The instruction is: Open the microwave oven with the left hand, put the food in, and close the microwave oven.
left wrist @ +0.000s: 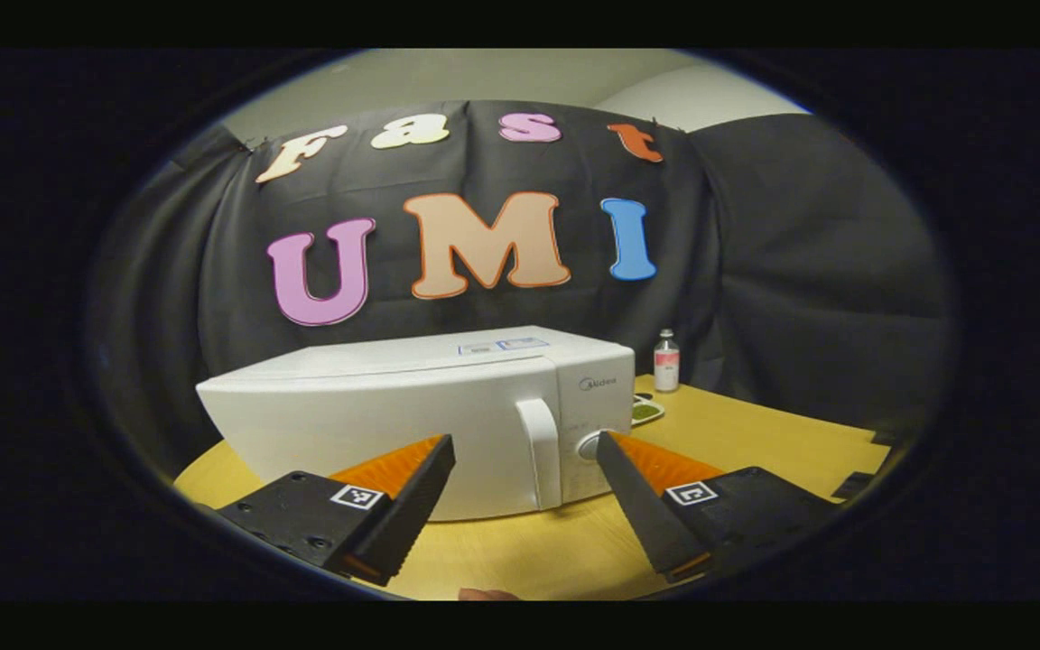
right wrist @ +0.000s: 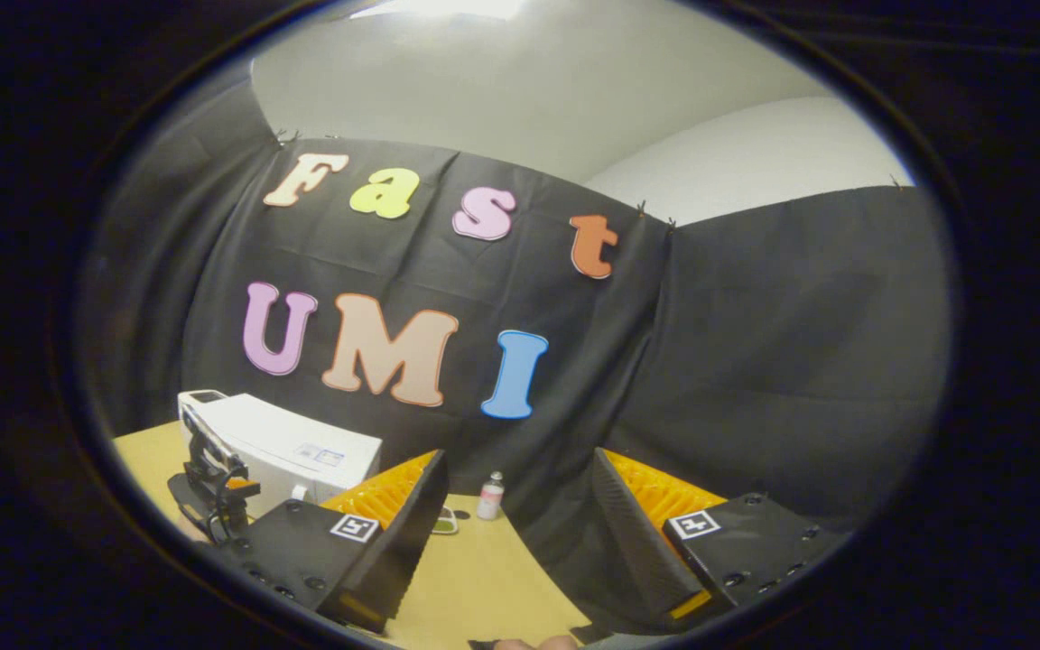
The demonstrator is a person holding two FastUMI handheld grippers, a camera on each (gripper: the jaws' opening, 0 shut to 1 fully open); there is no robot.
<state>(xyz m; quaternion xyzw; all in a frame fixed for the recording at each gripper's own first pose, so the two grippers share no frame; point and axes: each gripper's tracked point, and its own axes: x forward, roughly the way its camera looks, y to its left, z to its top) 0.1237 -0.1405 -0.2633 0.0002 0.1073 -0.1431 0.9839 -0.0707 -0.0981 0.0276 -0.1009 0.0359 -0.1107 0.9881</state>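
Nothing of the task looks done yet. The microwave oven (left wrist: 412,411) stands shut on the table (left wrist: 755,433), its door handle (left wrist: 543,451) straight ahead between the spread, empty jaws of the left gripper (left wrist: 524,451) and a little beyond them. The right gripper (right wrist: 520,492) also has its jaws apart and holds nothing. A small dish of green food (left wrist: 646,412) lies beyond the left gripper's right jaw, beside a small bottle (left wrist: 666,359). Opening, loading and closing all remain.
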